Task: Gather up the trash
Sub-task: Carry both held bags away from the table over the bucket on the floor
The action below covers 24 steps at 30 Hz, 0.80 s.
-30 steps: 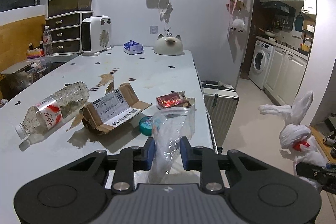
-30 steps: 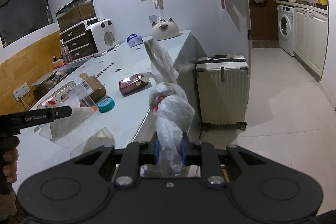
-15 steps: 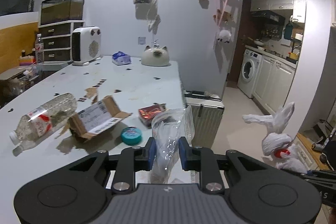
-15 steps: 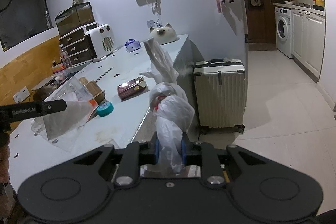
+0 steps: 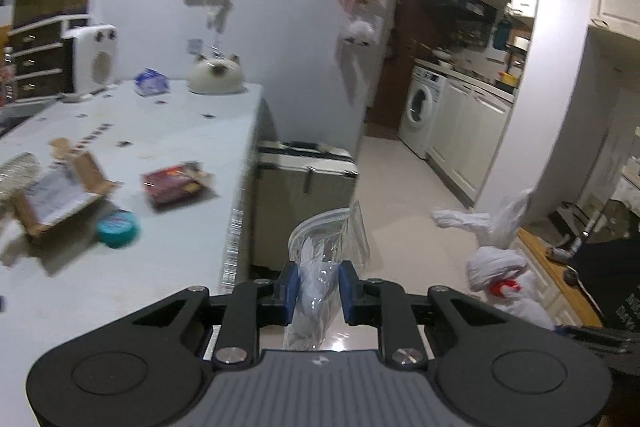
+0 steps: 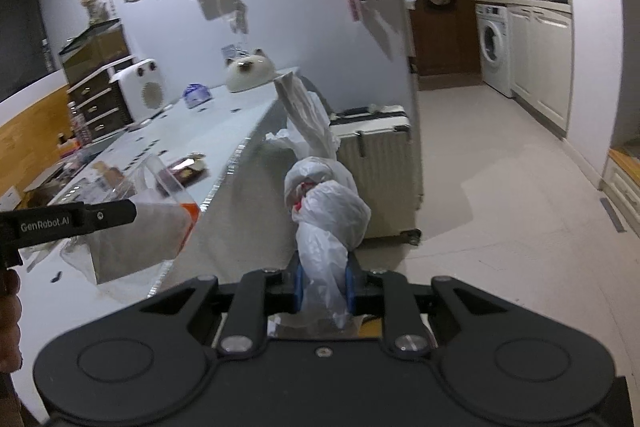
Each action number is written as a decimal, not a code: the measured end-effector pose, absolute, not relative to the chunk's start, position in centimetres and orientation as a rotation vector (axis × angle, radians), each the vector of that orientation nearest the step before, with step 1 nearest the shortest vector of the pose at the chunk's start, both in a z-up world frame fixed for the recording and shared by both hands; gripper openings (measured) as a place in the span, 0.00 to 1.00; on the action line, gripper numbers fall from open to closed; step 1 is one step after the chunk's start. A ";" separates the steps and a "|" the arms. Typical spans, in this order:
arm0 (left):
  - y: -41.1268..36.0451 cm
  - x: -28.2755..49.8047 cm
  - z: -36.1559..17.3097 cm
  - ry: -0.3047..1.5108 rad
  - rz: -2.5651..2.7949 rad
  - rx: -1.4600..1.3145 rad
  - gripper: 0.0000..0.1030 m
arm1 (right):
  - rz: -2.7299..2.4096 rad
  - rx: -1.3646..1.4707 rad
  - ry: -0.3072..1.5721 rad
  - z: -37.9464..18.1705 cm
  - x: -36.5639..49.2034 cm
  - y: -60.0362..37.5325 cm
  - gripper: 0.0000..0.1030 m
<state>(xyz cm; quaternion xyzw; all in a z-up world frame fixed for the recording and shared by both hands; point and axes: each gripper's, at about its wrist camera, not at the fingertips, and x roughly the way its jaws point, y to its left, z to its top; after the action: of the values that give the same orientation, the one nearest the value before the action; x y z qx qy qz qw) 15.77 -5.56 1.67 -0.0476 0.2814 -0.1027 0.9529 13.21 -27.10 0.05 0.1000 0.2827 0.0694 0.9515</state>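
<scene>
A: So, what has each tool got?

B: The left tool (image 5: 318,289) is clamped tight on a clear plastic bag (image 5: 326,247); its blue pads press the crumpled film from both sides, and the bag's open mouth stands up above them. The right tool (image 6: 323,285) is closed just as firmly on the neck of a knotted white trash bag (image 6: 326,205), whose bulging knot and long loose ends rise above the pads.

A: Where do they sit against the worktop?

B: Both hang off its long edge (image 5: 239,203), over the floor rather than over the surface. In the right wrist view the left tool reaches in from the left with the clear bag right at that edge.

A: What trash is on the worktop?

B: A torn cardboard box (image 5: 60,195), a teal lid (image 5: 118,233) just beside it, a dark red packet (image 5: 176,184) nearer the edge, and part of a plastic bottle (image 5: 14,173) at the far left. All blurred.

A: And the room to move?

B: A pale suitcase (image 6: 380,167) stands on the floor against the end of the worktop, close beyond both bags. Past it the tiled floor (image 6: 500,187) runs wide and bare toward a washing machine (image 6: 494,47) and white cabinets.
</scene>
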 end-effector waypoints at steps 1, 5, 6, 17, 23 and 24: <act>-6.5 16.1 1.2 0.582 -0.223 -0.099 0.22 | 0.131 0.208 0.580 -0.3 13.3 -27.7 0.20; -9.7 17.8 -1.5 0.639 -0.266 -0.116 0.22 | 0.094 0.225 0.611 -2.0 14.1 -29.9 0.20; -10.5 18.3 -2.6 0.660 -0.272 -0.122 0.22 | 0.085 0.229 0.622 -2.6 14.4 -30.5 0.20; -14.9 25.3 -15.3 0.896 -0.250 -0.192 0.22 | 0.045 0.257 0.818 -12.5 20.4 -34.0 0.20; -14.5 29.4 -23.3 1.006 -0.191 -0.250 0.22 | 0.050 0.261 0.928 -18.9 25.3 -34.2 0.20; -14.2 30.1 -24.5 1.020 -0.181 -0.257 0.22 | 0.050 0.259 0.949 -20.2 26.2 -34.0 0.20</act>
<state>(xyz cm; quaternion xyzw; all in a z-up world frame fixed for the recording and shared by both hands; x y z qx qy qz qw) 30.07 -14.24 -24.51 -0.1224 0.4861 -0.0864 0.8609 26.18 -34.02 -20.16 0.1245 0.4553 0.0240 0.8812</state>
